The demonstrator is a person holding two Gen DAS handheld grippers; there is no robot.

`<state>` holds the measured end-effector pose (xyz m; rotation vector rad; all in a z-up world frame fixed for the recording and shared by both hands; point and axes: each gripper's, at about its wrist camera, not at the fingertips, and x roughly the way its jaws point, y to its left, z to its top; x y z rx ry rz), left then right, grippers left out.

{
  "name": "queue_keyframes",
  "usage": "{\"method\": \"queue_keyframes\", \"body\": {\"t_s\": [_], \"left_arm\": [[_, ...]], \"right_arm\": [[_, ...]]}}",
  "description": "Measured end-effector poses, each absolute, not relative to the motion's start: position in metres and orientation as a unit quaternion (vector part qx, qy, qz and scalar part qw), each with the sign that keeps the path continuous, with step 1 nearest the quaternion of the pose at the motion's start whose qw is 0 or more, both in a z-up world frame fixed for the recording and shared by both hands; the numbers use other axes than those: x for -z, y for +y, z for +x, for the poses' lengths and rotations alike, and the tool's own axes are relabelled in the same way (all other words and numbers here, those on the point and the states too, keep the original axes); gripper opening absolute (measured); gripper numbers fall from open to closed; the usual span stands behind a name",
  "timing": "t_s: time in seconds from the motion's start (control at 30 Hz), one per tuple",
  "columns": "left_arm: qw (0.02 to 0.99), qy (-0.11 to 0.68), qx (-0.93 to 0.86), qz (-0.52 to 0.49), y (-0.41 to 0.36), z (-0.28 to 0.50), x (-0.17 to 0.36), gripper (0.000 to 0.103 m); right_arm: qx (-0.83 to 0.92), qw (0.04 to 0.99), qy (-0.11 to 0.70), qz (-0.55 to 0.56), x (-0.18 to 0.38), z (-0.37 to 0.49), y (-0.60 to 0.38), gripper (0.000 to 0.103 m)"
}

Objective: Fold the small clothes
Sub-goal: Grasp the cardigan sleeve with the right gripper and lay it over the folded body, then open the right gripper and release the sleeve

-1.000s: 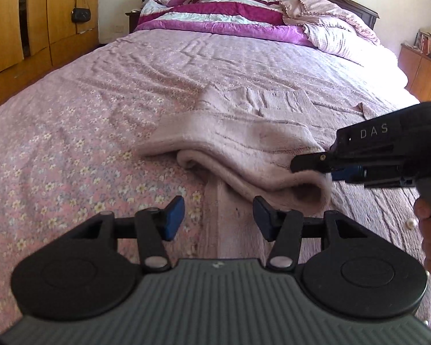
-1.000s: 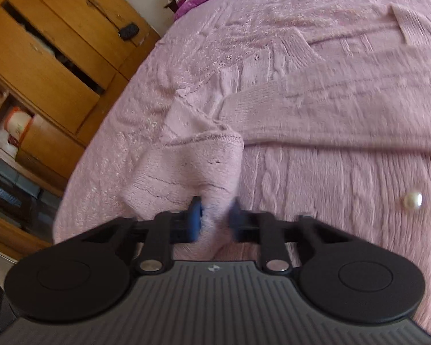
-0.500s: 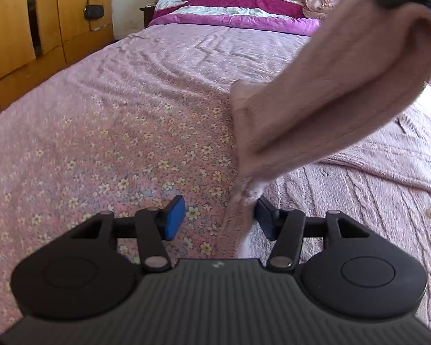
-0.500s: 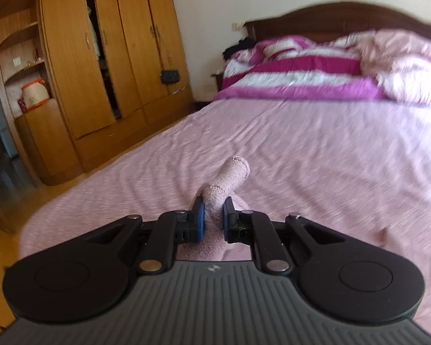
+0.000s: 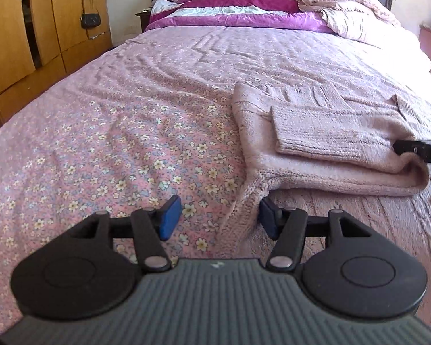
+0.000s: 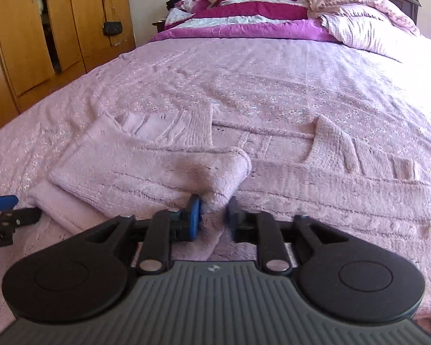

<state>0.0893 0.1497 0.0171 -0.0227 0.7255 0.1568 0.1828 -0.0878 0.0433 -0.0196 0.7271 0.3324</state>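
Note:
A pale pink knitted cardigan [image 5: 344, 178] lies spread on the bed, with one sleeve [image 6: 146, 172] folded across its body. My right gripper [image 6: 212, 218] is low over the cardigan; its jaws stand partly apart around the sleeve's cuff end, with the cuff between the blue pads. It shows at the right edge of the left wrist view [image 5: 419, 152]. My left gripper [image 5: 218, 220] is open at the cardigan's left side edge, which passes between the pads beside the right one. It shows at the left edge of the right wrist view [image 6: 0, 204].
The pink floral bedspread [image 5: 115, 143] covers the bed. A magenta and white duvet [image 6: 244, 20] and pillows are piled at the headboard. Wooden wardrobes [image 6: 43, 28] with a hanging black purse [image 6: 112, 27] stand left of the bed.
My right gripper lifted the sleeve, carried it over the cardigan and lowered it flat across the body. Its jaws have widened. My left gripper stayed open at the cardigan's edge.

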Motion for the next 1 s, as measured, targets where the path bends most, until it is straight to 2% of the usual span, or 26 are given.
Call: {"method": "queue_keyframes", "body": {"t_s": [0.03, 0.07, 0.27, 0.43, 0.77, 1.0], "left_arm": [[0.931, 0.356, -0.077, -0.008, 0.149, 0.089, -0.018, 0.059], [0.931, 0.358, -0.077, -0.007, 0.149, 0.09, -0.02, 0.059], [0.928, 0.365, -0.076, -0.028, 0.152, 0.086, -0.023, 0.06], [0.925, 0.371, -0.076, -0.036, 0.152, 0.083, -0.026, 0.06], [0.923, 0.376, -0.068, -0.038, 0.154, 0.078, -0.025, 0.06], [0.924, 0.376, -0.068, -0.029, 0.153, 0.079, -0.023, 0.062]], "right_arm": [[-0.155, 0.921, 0.357, -0.009, -0.046, 0.183, -0.089, 0.045], [-0.15, 0.922, 0.358, -0.01, -0.049, 0.182, -0.089, 0.05], [-0.159, 0.938, 0.307, -0.026, -0.08, 0.153, -0.076, 0.051], [-0.232, 0.918, 0.321, -0.032, -0.089, 0.138, -0.041, 0.052], [-0.262, 0.903, 0.329, -0.09, -0.065, 0.132, 0.038, 0.052], [-0.255, 0.905, 0.323, -0.106, -0.041, 0.147, 0.052, 0.051]]}}
